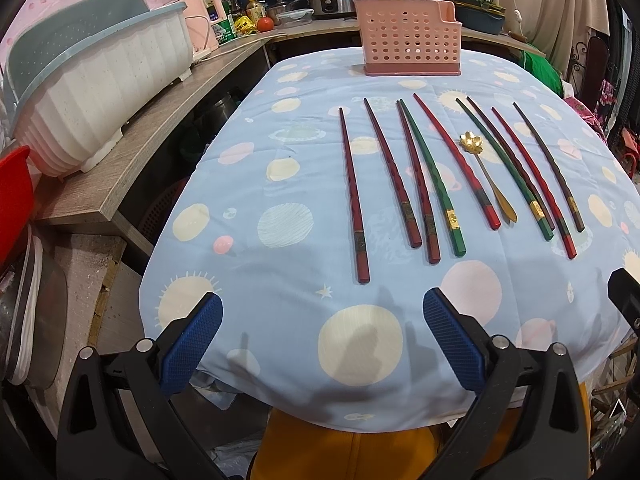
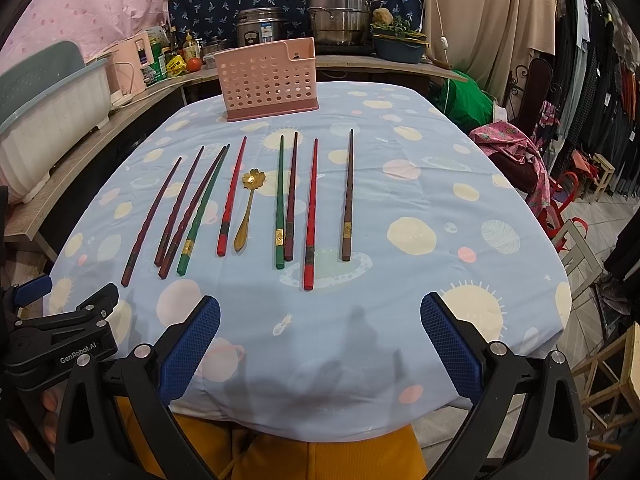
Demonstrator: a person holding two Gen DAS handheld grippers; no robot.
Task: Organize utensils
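**Grippers poised at the near edge of the table, utensils laid out beyond**

Both tools hang above the near edge of the table, each with its blue-padded black fingers spread wide and nothing between them: the left gripper [image 1: 322,322] toward the table's left side, the right gripper [image 2: 320,322] toward its right. Below the near edge, mustard-yellow clothing of the person [image 2: 320,456] is visible. The table is covered by a light blue cloth printed with suns and planets [image 2: 400,168].

Across the middle of the cloth lie nine long lacquered chopsticks [image 1: 414,178] in dark red, bright red, green and brown, side by side in a loose row, thick ends toward the near edge and tips toward the far edge. Two pairs lie touching or crossing near their tips; the others lie apart. Among them, just right of a bright red chopstick [image 2: 231,198], lies a small gold metal spoon with a flower-shaped bowl [image 2: 249,204], bowl toward the far edge.

At the far edge stands an upright pink perforated plastic utensil holder [image 1: 410,42]. Left of the table, on a wooden counter [image 1: 132,148], sits a white ribbed dish rack with a grey-blue rim [image 1: 100,92].
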